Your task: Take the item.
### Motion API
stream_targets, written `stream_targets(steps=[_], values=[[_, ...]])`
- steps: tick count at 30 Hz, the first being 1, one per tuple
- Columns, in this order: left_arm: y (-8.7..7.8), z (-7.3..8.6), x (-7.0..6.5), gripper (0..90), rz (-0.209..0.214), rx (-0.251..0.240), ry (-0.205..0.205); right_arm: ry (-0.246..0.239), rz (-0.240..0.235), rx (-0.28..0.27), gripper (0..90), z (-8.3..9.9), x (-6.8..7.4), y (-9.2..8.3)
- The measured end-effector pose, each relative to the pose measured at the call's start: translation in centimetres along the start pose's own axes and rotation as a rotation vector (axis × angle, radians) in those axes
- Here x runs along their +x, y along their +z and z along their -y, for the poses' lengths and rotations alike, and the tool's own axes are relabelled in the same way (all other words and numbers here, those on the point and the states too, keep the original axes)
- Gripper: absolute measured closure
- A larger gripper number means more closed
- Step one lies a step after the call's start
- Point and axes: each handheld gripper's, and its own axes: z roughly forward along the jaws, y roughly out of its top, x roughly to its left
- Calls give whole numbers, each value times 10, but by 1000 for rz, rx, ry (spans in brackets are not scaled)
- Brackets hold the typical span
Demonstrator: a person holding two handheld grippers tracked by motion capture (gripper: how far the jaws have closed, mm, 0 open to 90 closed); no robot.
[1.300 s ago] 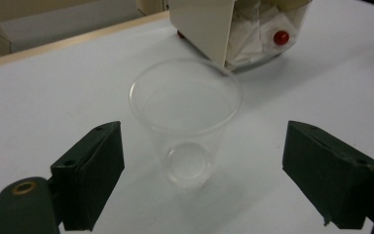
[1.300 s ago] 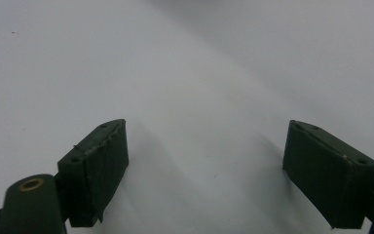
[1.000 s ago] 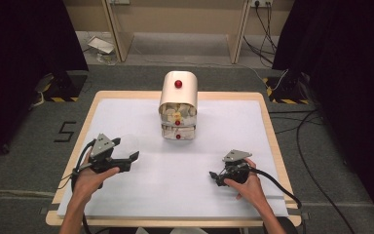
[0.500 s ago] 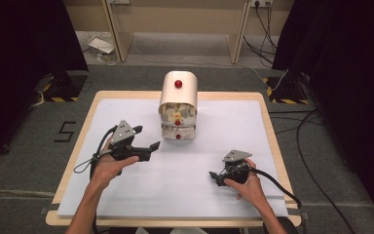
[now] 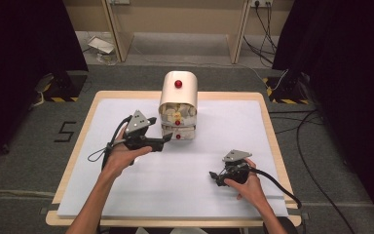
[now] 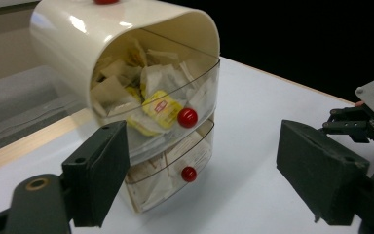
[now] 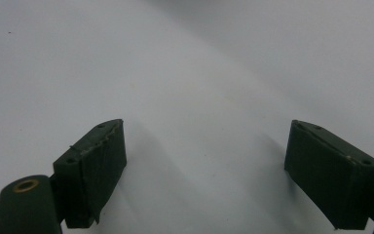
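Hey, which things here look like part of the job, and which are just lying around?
Probably in use: drawer box, its red knobs, left hand-held gripper, open and nearing it; right hand-held gripper, open.
Lying about: floor cables, white thing on floor.

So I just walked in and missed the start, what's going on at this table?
A person holds a gripper in each hand at a white-topped table. The left gripper, jaws open, is right in front of a small cream drawer unit whose two clear drawers, each with a red knob, are packed with paper sachets. It holds nothing yet. The right gripper, also open and empty, sits near the table's front right.
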Motion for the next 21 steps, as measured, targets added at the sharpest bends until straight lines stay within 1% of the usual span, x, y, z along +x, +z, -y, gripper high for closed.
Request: stream_targets(steps=[2, 3, 4, 7, 10, 12, 14, 16, 19, 21], values=[[7, -4, -1, 221, 1, 8, 7, 3, -3, 1, 159, 0, 0, 0], [13, -7, -1, 236, 7, 17, 9, 1, -1, 0, 160, 0, 0, 0], [13, -7, -1, 241, 7, 17, 9, 1, -1, 0, 160, 0, 0, 0], [22, -11, -2, 247, 8, 30, 23, 3, -3, 0, 159, 0, 0, 0], [30, -15, -3, 249, 5, 44, 44, 1, -1, 0, 160, 0, 0, 0], [33, -17, -3, 250, 10, 42, 48, 2, -2, 0, 159, 0, 0, 0], [36, -19, -3, 255, 7, 44, 54, -1, 0, -1, 160, 0, 0, 0], [42, -21, -1, 258, -11, 52, 62, 0, -2, 0, 159, 0, 0, 0], [50, -23, 2, 269, -18, 73, 69, -2, 0, -1, 161, 0, 0, 0], [56, -23, 4, 280, -13, 91, 62, 0, -1, -1, 160, 0, 0, 0]])
